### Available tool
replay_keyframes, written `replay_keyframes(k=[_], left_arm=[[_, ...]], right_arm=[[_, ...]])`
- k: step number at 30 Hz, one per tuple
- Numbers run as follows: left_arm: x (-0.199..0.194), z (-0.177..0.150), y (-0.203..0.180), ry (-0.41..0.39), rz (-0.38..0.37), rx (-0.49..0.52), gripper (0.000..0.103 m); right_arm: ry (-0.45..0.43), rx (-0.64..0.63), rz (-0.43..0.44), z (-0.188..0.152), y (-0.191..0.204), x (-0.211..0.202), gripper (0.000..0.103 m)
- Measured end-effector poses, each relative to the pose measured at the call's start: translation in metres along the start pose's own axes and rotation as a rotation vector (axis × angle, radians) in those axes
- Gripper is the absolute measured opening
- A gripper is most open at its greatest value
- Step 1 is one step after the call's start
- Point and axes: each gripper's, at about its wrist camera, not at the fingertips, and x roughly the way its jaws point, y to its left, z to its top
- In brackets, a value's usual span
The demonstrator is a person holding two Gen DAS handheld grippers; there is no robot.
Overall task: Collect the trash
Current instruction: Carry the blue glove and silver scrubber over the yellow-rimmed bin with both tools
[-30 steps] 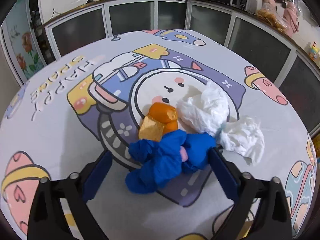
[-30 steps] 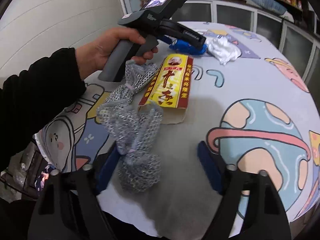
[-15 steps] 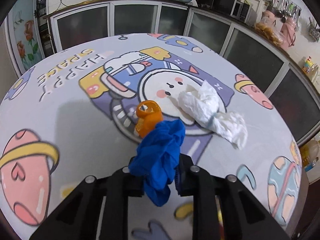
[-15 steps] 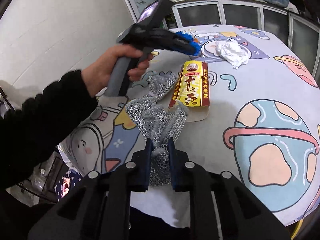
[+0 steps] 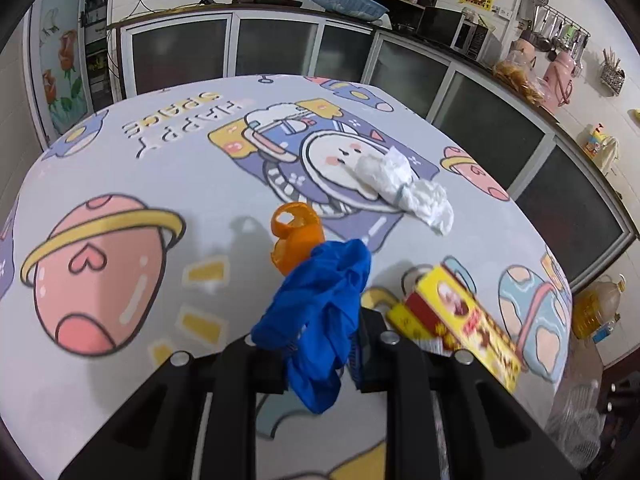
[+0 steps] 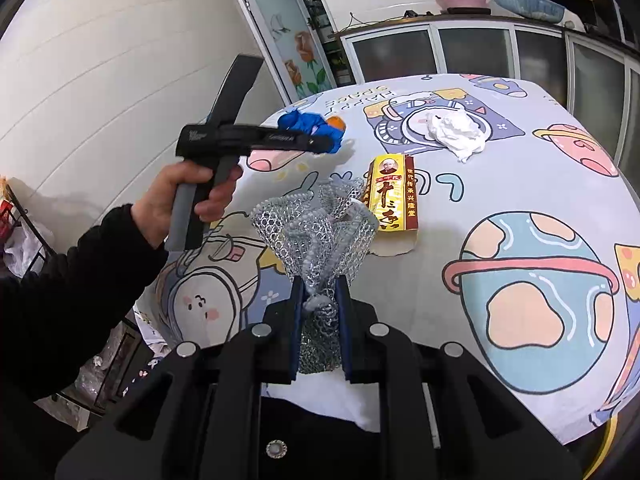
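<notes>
My left gripper [image 5: 320, 332] is shut on a crumpled blue glove [image 5: 320, 312], with an orange peel [image 5: 296, 240] caught at its far end. Both hang lifted above the table. In the right wrist view the left gripper [image 6: 332, 142] shows at the left with the blue glove [image 6: 300, 120] and the peel [image 6: 335, 123]. My right gripper [image 6: 320, 292] is shut on a grey foam net [image 6: 316, 236], raised off the table. A yellow and red box [image 6: 394, 194] lies flat on the cloth, also in the left wrist view [image 5: 460, 316]. Crumpled white tissue [image 5: 404, 188] lies farther out [image 6: 454, 132].
The table [image 5: 120, 160] has a cartoon space cloth. Cabinets with dark glass doors [image 5: 280, 52] stand behind it. A yellow oil bottle [image 5: 596, 308] sits on the floor at the right. A wall [image 6: 100, 80] stands left of the table.
Both grippers closed from open, the left on the blue glove with the peel, the right on the foam net. Both then lifted and drew back from the table.
</notes>
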Motion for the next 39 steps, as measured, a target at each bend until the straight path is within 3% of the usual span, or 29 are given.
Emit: replay_keyframes(k=[5, 7, 9, 10, 12, 13, 16, 17, 18, 23, 31, 36, 39], left_arm=[[0.007, -0.02, 0.013, 0.05, 0.007, -0.025, 0.023], [0.009, -0.027, 0.018, 0.06, 0.005, -0.044, 0.032], [0.008, -0.032, 0.022, 0.057, 0.008, -0.051, 0.059], [0.006, -0.034, 0.024, 0.049, 0.013, -0.055, 0.065], [0.005, -0.036, 0.026, 0.053, 0.007, -0.06, 0.068], [0.004, -0.036, 0.027, 0.06, 0.001, -0.061, 0.067], [0.006, -0.041, 0.026, 0.079, 0.004, -0.049, 0.036], [0.007, -0.043, 0.025, 0.086, 0.0, -0.043, 0.02], [0.007, -0.045, 0.024, 0.092, -0.001, -0.036, 0.018], [-0.006, -0.054, 0.019, 0.078, 0.024, -0.001, 0.015], [-0.048, -0.046, 0.002, 0.001, -0.046, -0.004, 0.015], [-0.062, -0.034, -0.042, -0.029, -0.137, 0.053, 0.015], [-0.057, -0.031, -0.097, -0.017, -0.214, 0.143, 0.015]], right_arm=[[0.004, -0.005, -0.013, -0.003, 0.002, 0.0, 0.014], [0.007, -0.006, -0.013, -0.003, 0.002, 0.0, 0.014], [0.009, -0.008, -0.014, -0.003, 0.003, 0.001, 0.014], [0.01, -0.009, -0.014, -0.003, 0.003, 0.001, 0.014], [0.014, -0.013, -0.014, -0.002, 0.003, 0.002, 0.014], [0.014, -0.014, -0.015, -0.002, 0.003, 0.002, 0.014], [0.016, -0.016, -0.016, -0.002, 0.004, 0.004, 0.014], [0.016, -0.012, -0.011, -0.002, 0.003, 0.004, 0.014], [0.014, -0.012, -0.01, -0.002, 0.003, 0.004, 0.014], [0.006, -0.017, -0.012, -0.002, 0.004, 0.0, 0.014], [-0.046, -0.003, -0.029, -0.002, -0.003, -0.025, 0.014], [-0.069, 0.033, -0.085, -0.014, -0.021, -0.05, 0.014], [-0.082, 0.089, -0.166, -0.032, -0.046, -0.076, 0.014]])
